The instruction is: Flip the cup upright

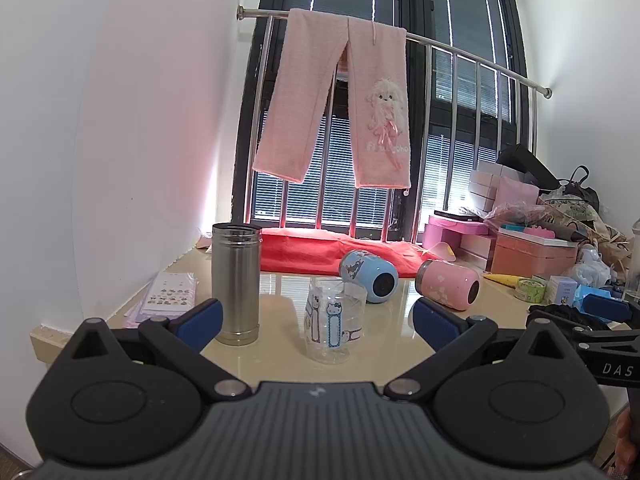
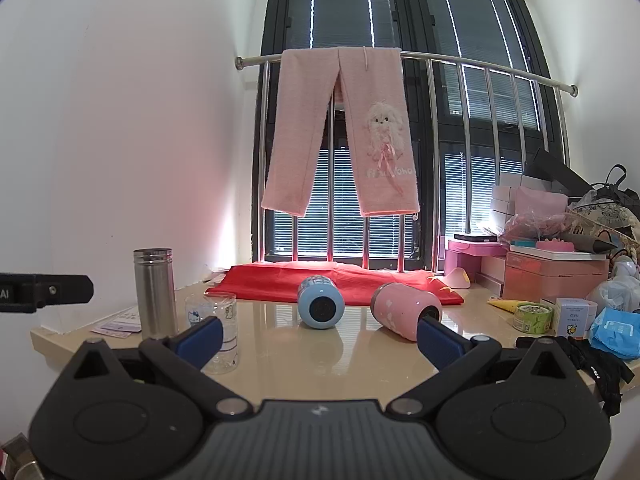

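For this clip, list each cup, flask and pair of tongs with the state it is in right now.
Steel flask: upright, lid off.
Clear cup: upright, open end up.
Blue cup: lying on its side.
Pink cup: lying on its side.
Left tongs: open, holding nothing.
Right tongs: open, holding nothing.

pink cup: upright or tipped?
Tipped. The pink cup lies on its side on the table, its round end facing the camera, beside the blue cup, also on its side. Neither claw touches it.
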The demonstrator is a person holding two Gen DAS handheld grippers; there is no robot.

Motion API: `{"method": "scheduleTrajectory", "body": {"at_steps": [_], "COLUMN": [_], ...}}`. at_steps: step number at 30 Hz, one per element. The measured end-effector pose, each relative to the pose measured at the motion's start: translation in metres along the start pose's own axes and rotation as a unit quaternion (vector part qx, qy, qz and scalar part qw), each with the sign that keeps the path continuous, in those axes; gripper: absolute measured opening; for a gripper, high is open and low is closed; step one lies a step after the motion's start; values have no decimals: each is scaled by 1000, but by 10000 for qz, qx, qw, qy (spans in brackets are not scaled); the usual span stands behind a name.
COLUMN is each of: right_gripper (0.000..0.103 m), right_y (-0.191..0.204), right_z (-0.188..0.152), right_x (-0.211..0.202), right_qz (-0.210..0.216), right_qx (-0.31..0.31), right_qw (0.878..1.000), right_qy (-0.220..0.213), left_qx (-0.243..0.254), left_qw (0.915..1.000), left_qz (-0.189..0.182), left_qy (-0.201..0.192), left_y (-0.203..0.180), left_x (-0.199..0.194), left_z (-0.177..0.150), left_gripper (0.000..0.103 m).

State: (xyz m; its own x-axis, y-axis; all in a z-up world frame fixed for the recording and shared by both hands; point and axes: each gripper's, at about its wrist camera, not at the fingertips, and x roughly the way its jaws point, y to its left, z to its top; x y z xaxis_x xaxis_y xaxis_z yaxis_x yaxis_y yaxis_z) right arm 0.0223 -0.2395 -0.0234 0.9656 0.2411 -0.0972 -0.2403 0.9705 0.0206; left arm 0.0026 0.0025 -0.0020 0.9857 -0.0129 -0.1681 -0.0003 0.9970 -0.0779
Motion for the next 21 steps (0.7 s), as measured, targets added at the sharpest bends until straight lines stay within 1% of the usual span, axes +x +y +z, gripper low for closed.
{"method": "scheduleTrajectory", "body": {"at_steps": [21], "right_gripper": [103], "right_y": [0], "right_z": [1], "right_x": [0], "right_qz": [0], "right_qx": [2], "right_qw": [10000], "right_qy": [-4], "left_qx": [-9], "left_qw": [10000], "left_qz": [7], "left_qy": [13], "left_y": [2], "left_x": [0], "left_z": [2], "left_gripper": [103]}}
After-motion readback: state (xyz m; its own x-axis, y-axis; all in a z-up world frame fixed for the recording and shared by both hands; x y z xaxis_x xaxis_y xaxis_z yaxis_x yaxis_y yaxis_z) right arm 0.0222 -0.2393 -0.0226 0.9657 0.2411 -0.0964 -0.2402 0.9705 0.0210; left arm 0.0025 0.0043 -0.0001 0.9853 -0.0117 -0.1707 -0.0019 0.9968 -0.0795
